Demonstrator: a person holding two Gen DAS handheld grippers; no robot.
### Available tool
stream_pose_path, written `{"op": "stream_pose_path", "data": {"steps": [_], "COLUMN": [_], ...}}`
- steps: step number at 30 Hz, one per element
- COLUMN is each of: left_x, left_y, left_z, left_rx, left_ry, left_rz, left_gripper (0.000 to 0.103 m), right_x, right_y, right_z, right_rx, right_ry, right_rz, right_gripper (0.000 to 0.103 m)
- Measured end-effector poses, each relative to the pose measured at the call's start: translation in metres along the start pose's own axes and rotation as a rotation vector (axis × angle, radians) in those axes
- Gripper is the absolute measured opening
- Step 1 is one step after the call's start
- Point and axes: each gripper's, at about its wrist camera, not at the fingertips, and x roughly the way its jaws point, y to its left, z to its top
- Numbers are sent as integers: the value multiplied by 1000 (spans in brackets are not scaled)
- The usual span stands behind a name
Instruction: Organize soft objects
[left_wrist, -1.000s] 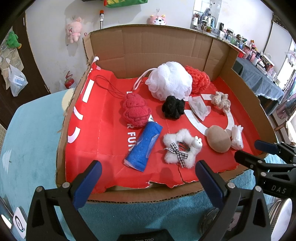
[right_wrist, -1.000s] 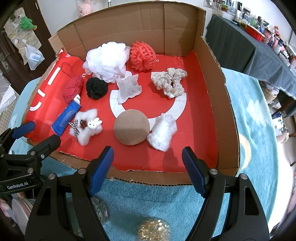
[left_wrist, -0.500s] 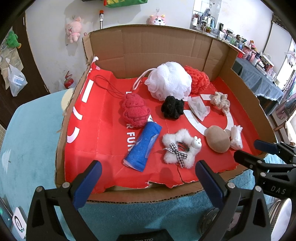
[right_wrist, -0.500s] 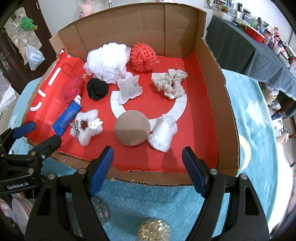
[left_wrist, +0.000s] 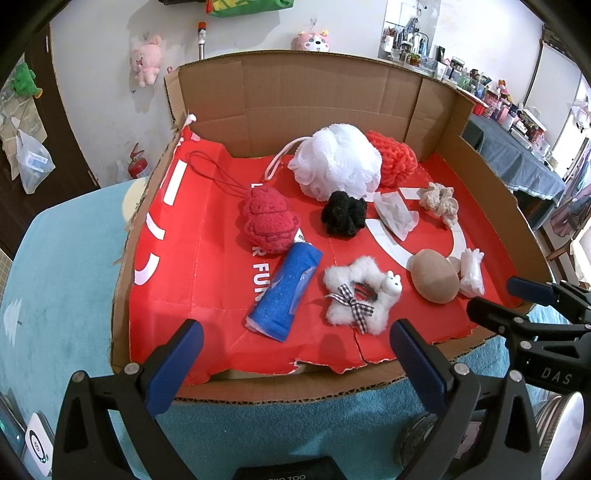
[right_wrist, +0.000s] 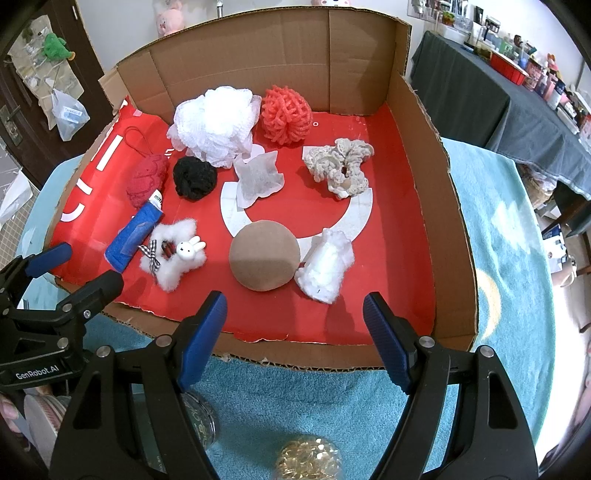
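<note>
An open cardboard box (left_wrist: 314, 96) with a red liner holds several soft things. At the back lie a white bath pouf (left_wrist: 338, 162) and an orange-red mesh pouf (right_wrist: 286, 114). Nearer are a dark red knitted ball (left_wrist: 267, 221), a black scrunchie (left_wrist: 343, 214), a blue tube (left_wrist: 284, 291), a fluffy white rabbit scrunchie (left_wrist: 356, 299), a brown round sponge (right_wrist: 264, 254), a white fluffy piece (right_wrist: 325, 266) and a beige crochet scrunchie (right_wrist: 340, 166). My left gripper (left_wrist: 295, 350) hovers open over the box's front edge, left of the open right gripper (right_wrist: 295, 325). Both are empty.
The box sits on a teal rug (right_wrist: 498, 229). A round jar of gold bits (right_wrist: 308, 458) lies under the right gripper. A dark-clothed table (right_wrist: 498, 92) crowded with small items stands to the right. Plush toys hang on the white wall (left_wrist: 146, 64) behind.
</note>
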Motion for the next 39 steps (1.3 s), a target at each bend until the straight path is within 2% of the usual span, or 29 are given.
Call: {"op": "stream_pose_path", "data": {"steps": [11,17,22,26,29,31,35,39], "left_x": [-14,-56,-101,-129,-140,-143,-139,-123], "left_y": [5,10,12,3,-7,-14,-26,-26], "left_z": [-2,-5,-25,-60,-90,-109,-143,-161], "left_rx": [-27,-18,-53,-49,-41,-35,-14,-32], "left_ry": [-34,-162,-240,-303,-325,-335,-332,-297], "left_rz": [-19,40,12,-24,-51,-55,-58,-67], "left_gripper": [103,103,103,103,103,103,103,103], "right_x": [-4,-29,-76,-118,-136,-142,-132,-111], "right_y": [-2,-9,-10,-6,1,5,11,16], "right_z": [1,-2,-15,-51,-88,-113,-155,-183], "right_rx": [31,51,52,24,0,-11,-28,-28], "right_ry": [-20,-75,-189,-317,-386,-427,-414,-373], "right_rz": [16,20,18,-3,-14,-11,-21,-26], "right_gripper": [76,76,76,76,93,93,93,93]}}
